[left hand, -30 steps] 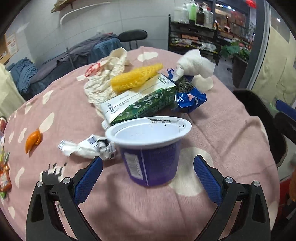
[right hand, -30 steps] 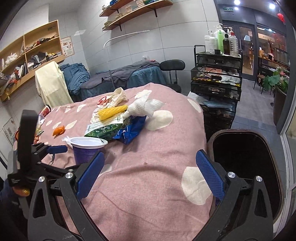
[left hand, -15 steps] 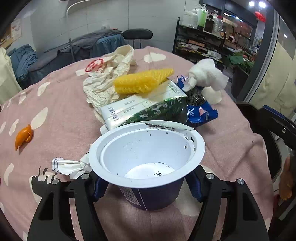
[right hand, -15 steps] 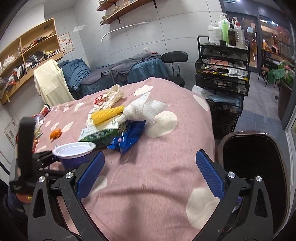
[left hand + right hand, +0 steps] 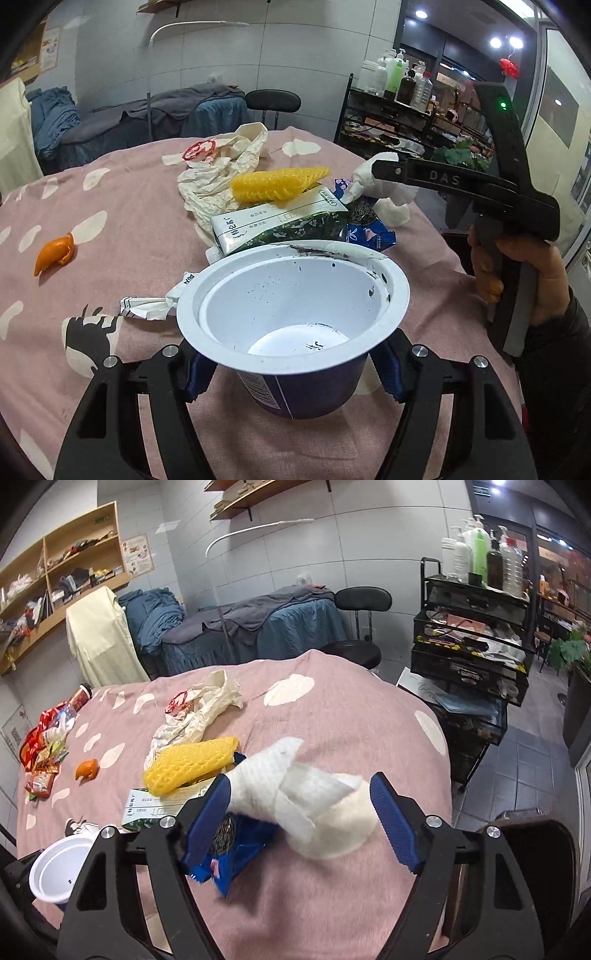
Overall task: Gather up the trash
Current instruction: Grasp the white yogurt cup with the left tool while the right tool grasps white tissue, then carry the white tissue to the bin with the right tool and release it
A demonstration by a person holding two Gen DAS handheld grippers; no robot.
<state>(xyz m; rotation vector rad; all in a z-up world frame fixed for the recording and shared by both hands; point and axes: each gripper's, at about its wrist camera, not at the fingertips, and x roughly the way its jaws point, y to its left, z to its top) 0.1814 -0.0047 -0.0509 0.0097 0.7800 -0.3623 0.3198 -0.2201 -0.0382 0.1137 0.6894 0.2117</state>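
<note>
My left gripper (image 5: pixel 293 373) is shut on an empty purple yogurt cup (image 5: pixel 295 328) with a white inside, held just above the pink tablecloth (image 5: pixel 122 221); the cup also shows in the right wrist view (image 5: pixel 59 867). My right gripper (image 5: pixel 301 819) is open, its blue pads on either side of a crumpled white tissue (image 5: pixel 295 797). Behind the cup lie a green-and-white carton (image 5: pixel 280 225), a yellow foam net (image 5: pixel 280 182), a blue wrapper (image 5: pixel 365 225) and crumpled paper (image 5: pixel 218 173).
An orange peel (image 5: pixel 55 253) lies at the left. A torn white wrapper (image 5: pixel 151 306) lies left of the cup. Red snack wrappers (image 5: pixel 44 746) lie at the table's far left. A black bin (image 5: pixel 532 849) stands past the table's right edge. A black cart (image 5: pixel 472 642) stands behind.
My left gripper closed on the yogurt cup and lifted it slightly. My right gripper moved forward over the table until its open fingers straddle the white tissue.
</note>
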